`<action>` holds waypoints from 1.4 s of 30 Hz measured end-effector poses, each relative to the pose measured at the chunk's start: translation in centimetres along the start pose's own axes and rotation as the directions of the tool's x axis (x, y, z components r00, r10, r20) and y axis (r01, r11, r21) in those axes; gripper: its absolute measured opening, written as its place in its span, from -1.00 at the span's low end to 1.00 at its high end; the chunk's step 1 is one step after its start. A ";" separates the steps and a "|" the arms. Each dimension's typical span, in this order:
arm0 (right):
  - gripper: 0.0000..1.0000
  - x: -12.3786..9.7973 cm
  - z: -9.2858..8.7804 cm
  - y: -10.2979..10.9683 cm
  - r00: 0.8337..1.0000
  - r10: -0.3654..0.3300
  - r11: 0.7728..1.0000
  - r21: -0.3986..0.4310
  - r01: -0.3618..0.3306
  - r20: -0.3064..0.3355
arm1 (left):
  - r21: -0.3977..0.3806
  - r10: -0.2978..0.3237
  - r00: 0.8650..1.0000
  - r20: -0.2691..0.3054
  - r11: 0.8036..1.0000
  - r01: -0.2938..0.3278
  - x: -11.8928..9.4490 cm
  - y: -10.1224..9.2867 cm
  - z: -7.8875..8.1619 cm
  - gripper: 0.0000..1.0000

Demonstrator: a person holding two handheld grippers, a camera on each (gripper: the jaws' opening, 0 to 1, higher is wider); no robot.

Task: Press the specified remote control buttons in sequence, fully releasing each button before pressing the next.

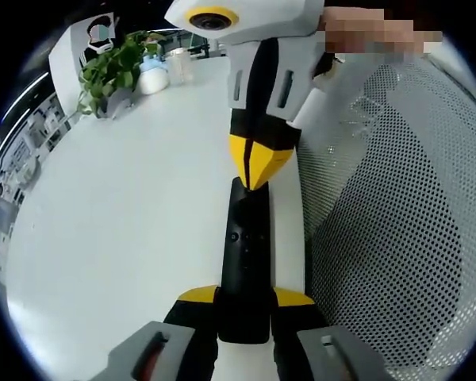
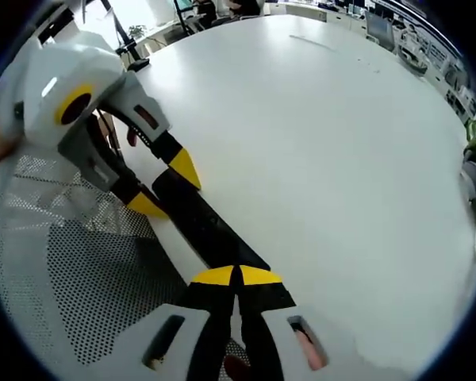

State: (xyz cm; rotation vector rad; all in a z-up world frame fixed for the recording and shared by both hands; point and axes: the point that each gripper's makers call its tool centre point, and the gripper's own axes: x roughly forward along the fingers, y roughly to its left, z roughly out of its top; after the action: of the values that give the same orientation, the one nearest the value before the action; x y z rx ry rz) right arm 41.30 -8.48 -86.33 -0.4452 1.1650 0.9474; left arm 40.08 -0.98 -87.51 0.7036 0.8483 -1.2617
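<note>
A slim black remote control [image 1: 244, 238] lies lengthwise over the white table's edge, small buttons visible on its top face. My left gripper [image 1: 246, 296] is shut on its near end, one yellow-tipped jaw on each side. My right gripper [image 1: 259, 165] comes in from above with its yellow tips shut together, resting on the far end of the remote. In the right gripper view, the right gripper [image 2: 238, 275] meets the remote [image 2: 198, 222] with joined tips, and the left gripper [image 2: 163, 186] clamps the other end.
The white table [image 1: 135, 206] stretches away to the left. A white mesh chair back [image 1: 397, 238] stands close on the right, also seen as mesh [image 2: 79, 270]. A potted plant [image 1: 115, 71] and white containers [image 1: 155, 75] sit at the far end. A person's hand [image 1: 357, 32] holds the right gripper.
</note>
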 end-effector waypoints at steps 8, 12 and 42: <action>-1.00 0.0 0.0 -0.2 1.000 -0.014 1.000 -0.018 0.014 0.001 | 0.009 -0.001 1.000 0.003 1.000 0.001 0.0 -0.1 0.1 -0.51; -1.00 0.1 -0.1 -0.1 1.000 -0.013 1.000 -0.024 0.013 -0.008 | 0.014 -0.003 1.000 0.005 1.000 0.003 0.0 -0.1 0.1 -0.52; -1.00 0.3 -0.2 -0.1 0.999 -0.047 0.993 -0.105 0.045 -0.023 | 0.010 -0.012 1.000 0.015 1.000 0.012 0.1 -0.3 0.3 -0.51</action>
State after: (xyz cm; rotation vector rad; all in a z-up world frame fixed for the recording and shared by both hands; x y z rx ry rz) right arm 41.27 -8.55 -86.64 -0.5674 1.1272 0.9678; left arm 39.80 -1.37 -87.47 0.6971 0.8361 -1.2810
